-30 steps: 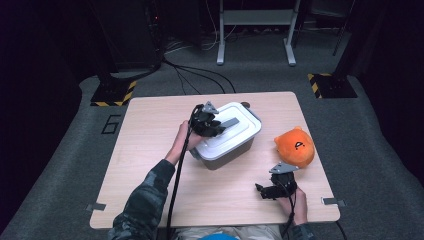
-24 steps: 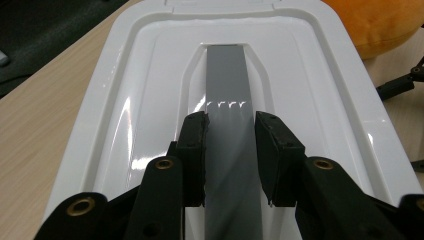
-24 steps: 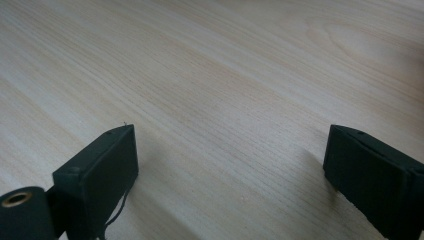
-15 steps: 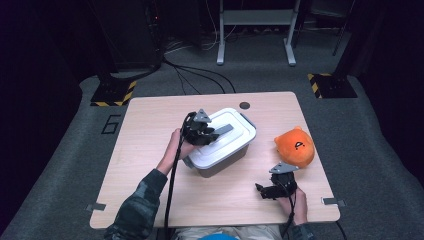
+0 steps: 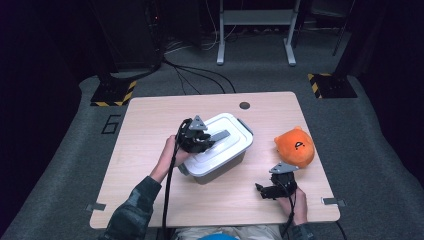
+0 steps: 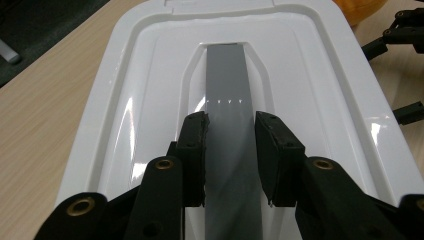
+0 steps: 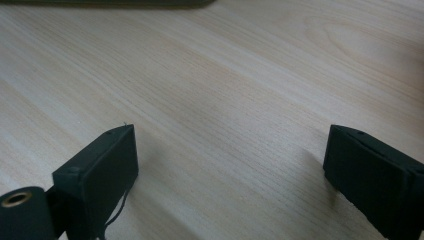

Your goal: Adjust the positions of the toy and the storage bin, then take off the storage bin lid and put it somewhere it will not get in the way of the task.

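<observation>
Glossy white plastic lid (image 6: 310,75) with matt grey handle (image 6: 227,100); pale wood-grain table (image 7: 225,90); plush orange toy (image 5: 295,146).

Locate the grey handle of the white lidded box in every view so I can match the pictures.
High view: the grey handle lies on the box's lid, left of table centre, gripped by the left tongs.
Left gripper view: it runs up the middle from the bottom edge, clamped between the black jaws.
Right gripper view: not in it.
Shared landmark: the white lid.

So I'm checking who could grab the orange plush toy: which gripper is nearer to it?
Right. The right gripper sits open on the table just in front of the orange plush toy; the left gripper is across the table, clamped on the box's grey handle.
</observation>
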A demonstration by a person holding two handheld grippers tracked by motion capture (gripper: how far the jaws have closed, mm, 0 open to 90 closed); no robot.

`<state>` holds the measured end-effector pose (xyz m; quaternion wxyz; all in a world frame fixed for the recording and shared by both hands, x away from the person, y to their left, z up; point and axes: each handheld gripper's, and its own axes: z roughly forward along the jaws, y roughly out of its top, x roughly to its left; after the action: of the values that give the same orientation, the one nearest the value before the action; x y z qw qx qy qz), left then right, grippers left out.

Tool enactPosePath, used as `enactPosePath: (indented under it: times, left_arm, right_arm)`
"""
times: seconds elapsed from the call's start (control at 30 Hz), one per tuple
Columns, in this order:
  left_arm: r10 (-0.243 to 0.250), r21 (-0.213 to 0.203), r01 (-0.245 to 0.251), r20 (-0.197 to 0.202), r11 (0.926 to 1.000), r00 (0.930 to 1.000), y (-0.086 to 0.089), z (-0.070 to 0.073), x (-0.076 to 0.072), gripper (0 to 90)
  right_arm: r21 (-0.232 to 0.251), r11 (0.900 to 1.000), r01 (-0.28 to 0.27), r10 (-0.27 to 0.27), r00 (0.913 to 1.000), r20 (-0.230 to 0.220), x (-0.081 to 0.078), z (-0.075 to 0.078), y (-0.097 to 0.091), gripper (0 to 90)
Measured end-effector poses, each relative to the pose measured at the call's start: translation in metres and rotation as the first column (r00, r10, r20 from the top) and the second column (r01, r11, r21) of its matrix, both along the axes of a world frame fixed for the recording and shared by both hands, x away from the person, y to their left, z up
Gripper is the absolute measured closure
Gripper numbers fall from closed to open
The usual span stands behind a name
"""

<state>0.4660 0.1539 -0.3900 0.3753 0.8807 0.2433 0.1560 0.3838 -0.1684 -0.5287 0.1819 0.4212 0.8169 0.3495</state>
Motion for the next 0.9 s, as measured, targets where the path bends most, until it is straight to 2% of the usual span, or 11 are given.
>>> enactPosePath:
  times: [0.17,0.27,0.37,0.47,0.7,0.77,0.9]
  left_arm:
    - [-0.011,0.027,0.011,-0.001,0.9996,0.9999,-0.004,0.003,0.002,65.3]
    - [-0.01,0.033,0.01,-0.004,0.9994,0.9999,-0.009,0.003,0.005,60.9]
    - [-0.014,0.048,0.014,0.001,0.9987,0.9999,-0.014,0.004,0.008,62.8]
    - [-0.007,0.034,0.008,-0.008,0.9994,0.9999,-0.014,0.004,0.01,65.8]
    - [-0.013,0.046,0.013,0.009,0.9989,0.9999,-0.012,0.009,0.008,66.1]
    - [-0.009,0.027,0.009,0.002,0.9996,1.0,-0.011,0.01,0.007,66.1]
    - [-0.004,0.017,0.003,0.017,0.9998,0.9998,-0.009,0.015,0.007,66.1]
  right_arm:
    - [0.001,1.0,0.0,0.0,1.0,-0.001,0.0,0.0,0.0,6.5]
    - [0.001,1.0,0.001,-0.001,1.0,-0.001,0.0,0.0,0.0,6.5]
    - [0.001,1.0,0.001,-0.001,1.0,-0.001,0.0,0.0,0.0,6.5]
    - [0.001,1.0,0.001,-0.001,1.0,-0.001,0.0,0.0,0.0,6.5]
    - [0.001,1.0,0.003,-0.003,1.0,-0.001,0.0,0.0,0.0,6.5]
    - [0.002,1.0,0.004,-0.004,1.0,-0.002,0.0,0.0,0.0,6.5]
    - [-0.001,1.0,0.001,-0.001,1.0,0.0,0.0,0.0,0.0,6.5]
